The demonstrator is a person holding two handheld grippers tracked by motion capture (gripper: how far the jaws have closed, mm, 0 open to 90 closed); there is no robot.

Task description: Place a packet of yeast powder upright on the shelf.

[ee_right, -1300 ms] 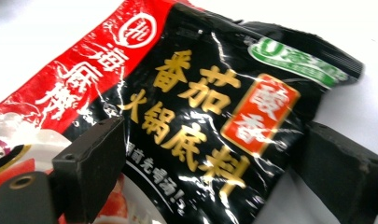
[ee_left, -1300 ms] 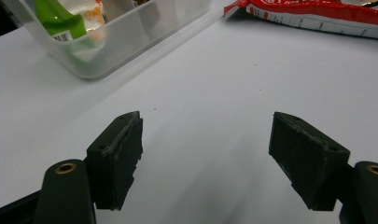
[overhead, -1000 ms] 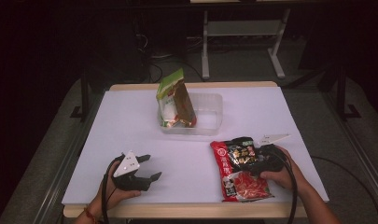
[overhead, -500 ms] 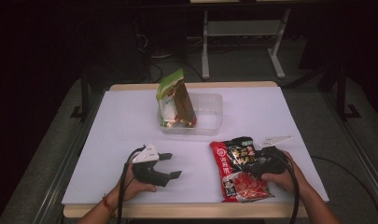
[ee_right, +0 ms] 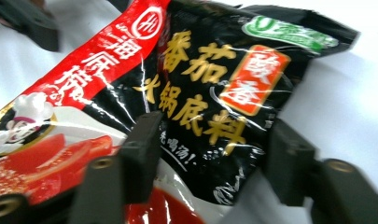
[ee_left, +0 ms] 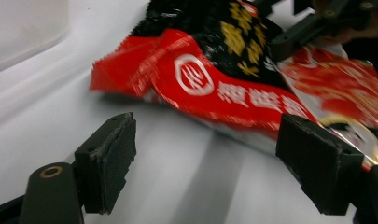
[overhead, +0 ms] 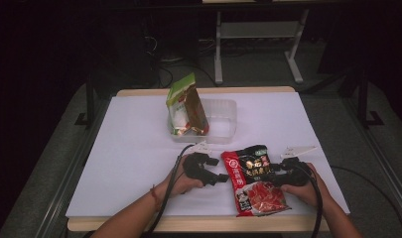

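- A red-and-black soup-base pouch (overhead: 253, 179) lies flat at the table's (overhead: 129, 148) five o'clock; glossy and limp, it likely slips and sags, so its edges look the best hold.
- The right gripper (overhead: 279, 172), at the pouch's three o'clock, has just been closing astride that edge; its pads aren't visibly pressing.
- The left gripper (overhead: 219, 179), wide, nears at nine o'clock.
- A tub (overhead: 227, 130) with a green bag (overhead: 185, 106) sits at twelve.

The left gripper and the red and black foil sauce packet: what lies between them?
Only bare white table lies between the left gripper and the red and black foil sauce packet, as the left gripper view shows.
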